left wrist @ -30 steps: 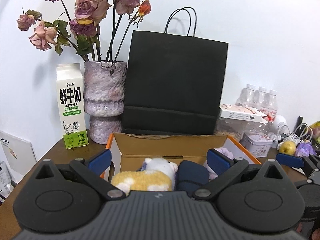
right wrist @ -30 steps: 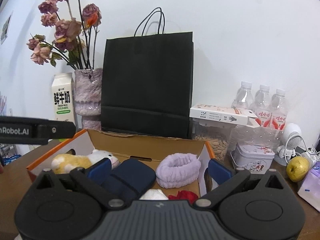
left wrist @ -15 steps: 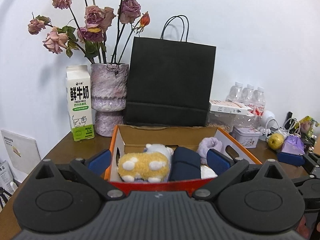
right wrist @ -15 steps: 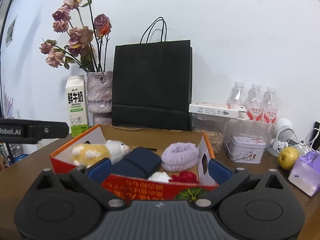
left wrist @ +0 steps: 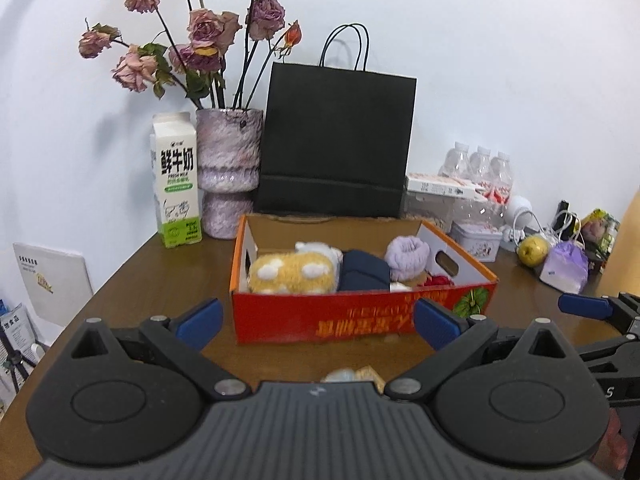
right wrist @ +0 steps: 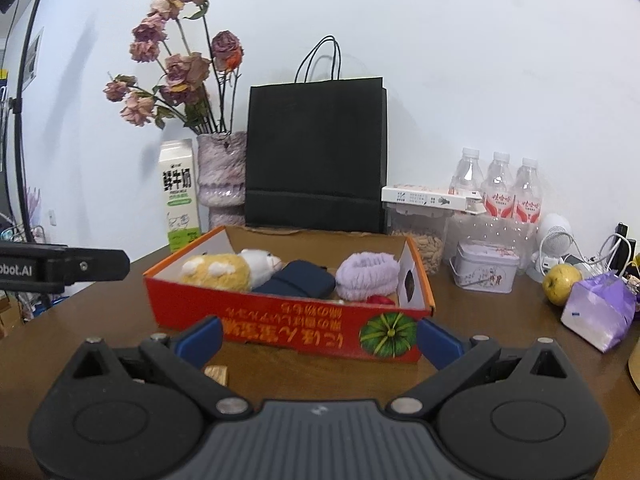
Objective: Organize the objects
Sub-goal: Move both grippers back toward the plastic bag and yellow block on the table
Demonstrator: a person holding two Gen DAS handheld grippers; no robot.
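The shallow red-and-orange cardboard box (left wrist: 362, 316) sits on the dark brown wooden table (left wrist: 160, 280), directly ahead of both your grippers. Inside it, from left to right, lie a yellow plush toy with white spots (left wrist: 292, 274), a folded navy-blue cloth pouch (left wrist: 362, 274) touching the toy, and a fluffy lilac headband (left wrist: 412, 258) near the box's right wall. A small red item (left wrist: 438, 281) shows low in the right front corner; what it is cannot be told.

Your left gripper (left wrist: 318, 322) has its blue-padded fingers spread wide with nothing between them, just short of the box's front wall. Your right gripper (right wrist: 320, 338) is spread the same way and grips nothing, facing the printed front of the box from the right side. Close under the left gripper's body a small pale and gold object (left wrist: 352, 375) lies on the table, too hidden to identify.

Behind the box a tall black paper bag with cord handles (left wrist: 336, 140) stands against the white wall. To its left a mottled pink-purple vase of dried roses (left wrist: 228, 168) stands beside a white-and-green milk carton (left wrist: 176, 180). To the right are clear water bottles (right wrist: 496, 188), a small printed tin (right wrist: 486, 266), a yellow-green apple (right wrist: 560, 278) and a lilac packet (right wrist: 598, 312).
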